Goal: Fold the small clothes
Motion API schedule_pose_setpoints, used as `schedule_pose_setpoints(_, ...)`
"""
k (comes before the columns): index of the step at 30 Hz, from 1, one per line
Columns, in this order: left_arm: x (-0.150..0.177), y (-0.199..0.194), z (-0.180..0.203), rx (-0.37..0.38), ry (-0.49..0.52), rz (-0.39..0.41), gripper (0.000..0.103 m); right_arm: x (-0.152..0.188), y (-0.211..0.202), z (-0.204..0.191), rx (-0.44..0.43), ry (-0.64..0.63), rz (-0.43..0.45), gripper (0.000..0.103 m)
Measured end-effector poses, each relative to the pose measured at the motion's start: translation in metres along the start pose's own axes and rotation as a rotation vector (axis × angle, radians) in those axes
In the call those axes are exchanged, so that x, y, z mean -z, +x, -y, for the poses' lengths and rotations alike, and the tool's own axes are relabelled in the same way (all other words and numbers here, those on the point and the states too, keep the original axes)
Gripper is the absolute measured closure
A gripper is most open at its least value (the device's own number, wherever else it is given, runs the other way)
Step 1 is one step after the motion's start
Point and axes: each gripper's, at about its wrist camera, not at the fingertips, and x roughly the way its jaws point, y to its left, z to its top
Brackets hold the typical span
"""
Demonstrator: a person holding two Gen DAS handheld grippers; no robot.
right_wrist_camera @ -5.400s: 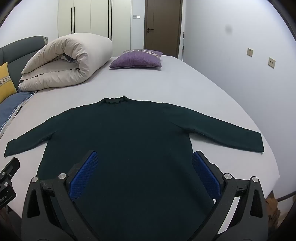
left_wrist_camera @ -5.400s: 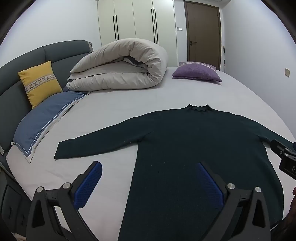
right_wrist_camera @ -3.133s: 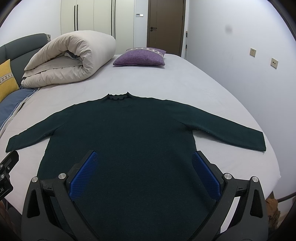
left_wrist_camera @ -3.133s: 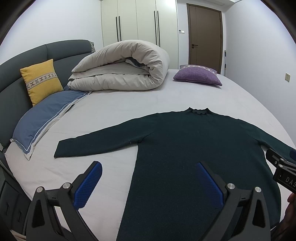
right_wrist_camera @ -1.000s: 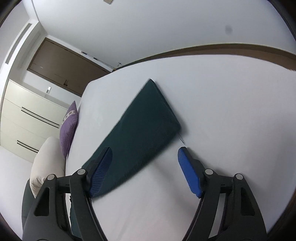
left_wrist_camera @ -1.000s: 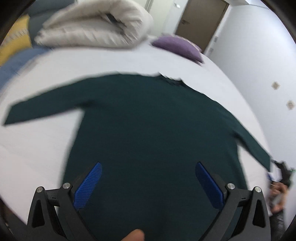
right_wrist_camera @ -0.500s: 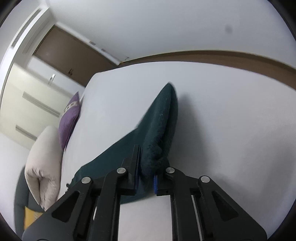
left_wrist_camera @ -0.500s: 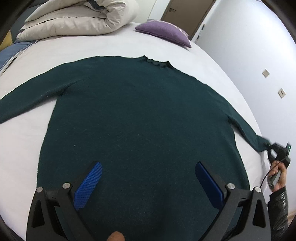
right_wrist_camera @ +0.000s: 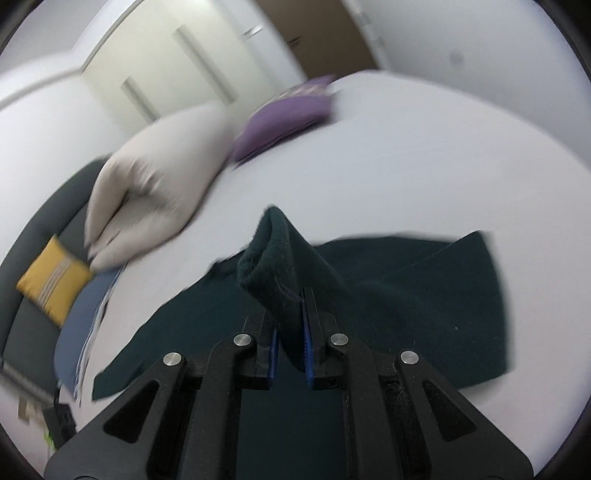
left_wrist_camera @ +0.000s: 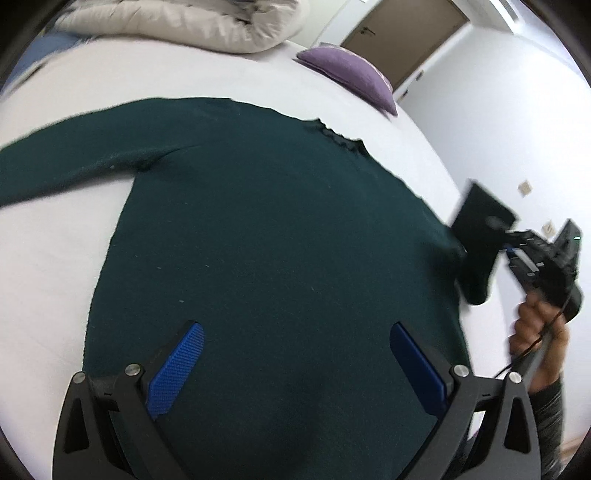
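A dark green sweater (left_wrist_camera: 266, 229) lies flat on the white bed (left_wrist_camera: 74, 92), its left sleeve (left_wrist_camera: 55, 162) stretched out. My left gripper (left_wrist_camera: 295, 358) is open and empty, hovering over the sweater's lower body. My right gripper (right_wrist_camera: 290, 339) is shut on the cuff of the right sleeve (right_wrist_camera: 273, 258) and holds it lifted above the sweater's body (right_wrist_camera: 406, 295). In the left wrist view the right gripper (left_wrist_camera: 513, 251) holds the raised sleeve (left_wrist_camera: 480, 236) at the sweater's right side.
A rolled beige duvet (left_wrist_camera: 192, 18) and a purple pillow (left_wrist_camera: 347, 70) lie at the far side of the bed. A yellow cushion (right_wrist_camera: 55, 284) and a blue pillow (right_wrist_camera: 81, 317) rest by the grey headboard (right_wrist_camera: 29, 236).
The right gripper closed on the right sleeve's cuff, lifted it and swung it inward over the sweater. The left gripper stayed open and shifted over the sweater's body.
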Motion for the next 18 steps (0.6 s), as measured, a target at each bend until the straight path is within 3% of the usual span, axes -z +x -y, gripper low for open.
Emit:
schedule_pose_setpoints(3,-0.008,0.000,-0.023,0.093,-0.119,0.015,0.000,0.018,0.049,-0.036,-0.022,-0.024,-0.084,0.089)
schedule_pose_setpoints(4,-0.010,-0.001,-0.028,0.097,-0.141,0.026,0.000,0.040,0.051,-0.041,-0.022,-0.027,-0.112,0.088)
schedule_pose_setpoints(7,-0.021,0.001,-0.034,0.128,-0.162,0.055,0.000,0.100,0.064,-0.044,-0.034,-0.028,-0.180,0.073)
schedule_pose_setpoints(8,-0.025,0.004,-0.034,0.148,-0.173,0.062,0.000,0.107,0.064,-0.043,-0.037,-0.028,-0.194,0.062)
schedule_pose_setpoints(9,-0.028,0.007,-0.033,0.173,-0.177,0.062,0.000,0.122,0.062,-0.036,-0.042,-0.026,-0.197,0.052)
schedule_pose_setpoints(11,-0.034,0.019,-0.024,0.187,-0.163,0.045,0.000,0.125,0.066,-0.028,-0.046,-0.020,-0.179,0.045)
schedule_pose_setpoints(14,-0.039,0.036,-0.005,0.188,-0.137,0.017,0.000,0.160,0.058,-0.016,-0.085,0.005,-0.130,0.035)
schedule_pose_setpoints(15,-0.041,0.043,0.001,0.179,-0.127,-0.009,0.001,0.166,0.054,-0.022,-0.099,0.021,-0.118,0.035)
schedule_pose_setpoints(18,-0.052,0.068,0.026,0.153,-0.105,-0.046,0.010,0.166,0.020,0.008,-0.114,0.082,-0.090,0.035)
